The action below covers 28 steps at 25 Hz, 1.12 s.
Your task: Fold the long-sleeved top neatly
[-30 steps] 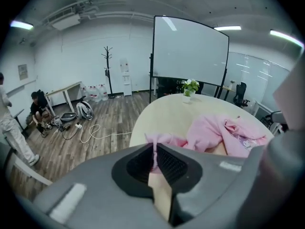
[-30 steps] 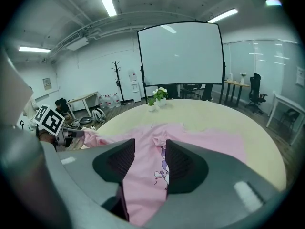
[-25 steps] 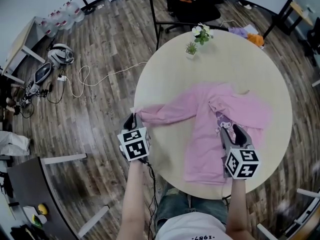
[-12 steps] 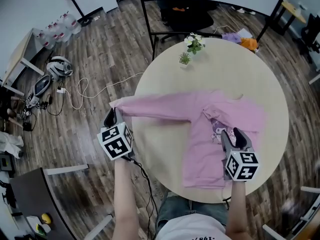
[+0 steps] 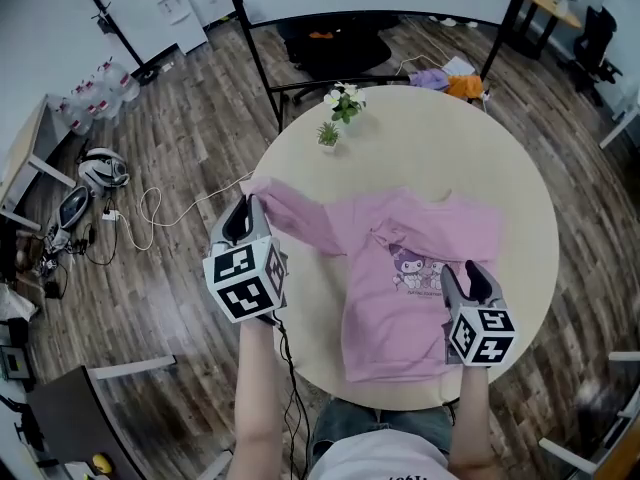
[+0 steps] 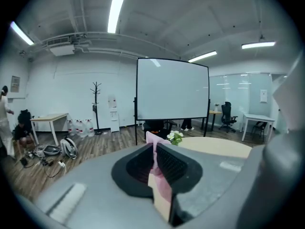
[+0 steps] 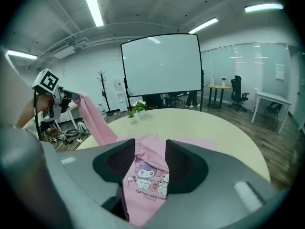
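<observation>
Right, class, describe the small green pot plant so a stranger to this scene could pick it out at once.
Find the round beige table with the pink top lying on it. Near its far left edge, the green plant stands nearer the top and has leaves only; the flowering plant beside it bears white blooms.

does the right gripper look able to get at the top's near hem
Probably yes: the right gripper is open and empty above the pink top, nothing lies over the hem, and the left gripper is off holding the sleeve.
</observation>
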{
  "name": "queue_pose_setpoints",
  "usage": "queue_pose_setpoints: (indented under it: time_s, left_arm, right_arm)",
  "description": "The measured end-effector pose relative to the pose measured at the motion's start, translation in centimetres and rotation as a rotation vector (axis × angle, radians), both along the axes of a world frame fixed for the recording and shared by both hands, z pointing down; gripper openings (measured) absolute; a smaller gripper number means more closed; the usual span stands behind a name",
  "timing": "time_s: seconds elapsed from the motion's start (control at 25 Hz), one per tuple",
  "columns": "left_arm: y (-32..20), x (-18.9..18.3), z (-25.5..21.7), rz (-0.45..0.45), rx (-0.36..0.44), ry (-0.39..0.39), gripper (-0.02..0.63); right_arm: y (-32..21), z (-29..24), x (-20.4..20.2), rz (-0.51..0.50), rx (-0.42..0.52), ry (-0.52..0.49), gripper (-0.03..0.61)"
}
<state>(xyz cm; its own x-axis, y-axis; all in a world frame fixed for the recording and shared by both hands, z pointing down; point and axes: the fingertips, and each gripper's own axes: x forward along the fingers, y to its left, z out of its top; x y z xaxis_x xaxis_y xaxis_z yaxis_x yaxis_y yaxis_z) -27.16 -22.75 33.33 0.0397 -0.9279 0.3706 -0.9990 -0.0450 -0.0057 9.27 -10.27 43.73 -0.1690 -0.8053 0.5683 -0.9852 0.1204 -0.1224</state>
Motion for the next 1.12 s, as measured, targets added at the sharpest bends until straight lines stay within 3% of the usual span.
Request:
queue_pose_setpoints:
  time_s: [0.48, 0.8, 1.12]
  left_arm:
    - [-1.0, 19.8, -2.0, 0.281, -0.017, 0.007, 0.025]
    - [-0.4, 28.0, 1.3, 0.374, -0.085, -0.094, 0.026]
    - [0.1, 35.2, 8.0, 0.468, -0.216, -0.157, 0.026]
  right_arm:
    - [2.4, -0.5, 11.2, 0.139, 0.011, -0.02, 0.227]
    - [4.0, 0.5, 17.5, 0.198, -0.002, -0.028, 0.227]
    - [4.8, 2.3, 21.1, 0.236, -0.034, -0.041, 0.227]
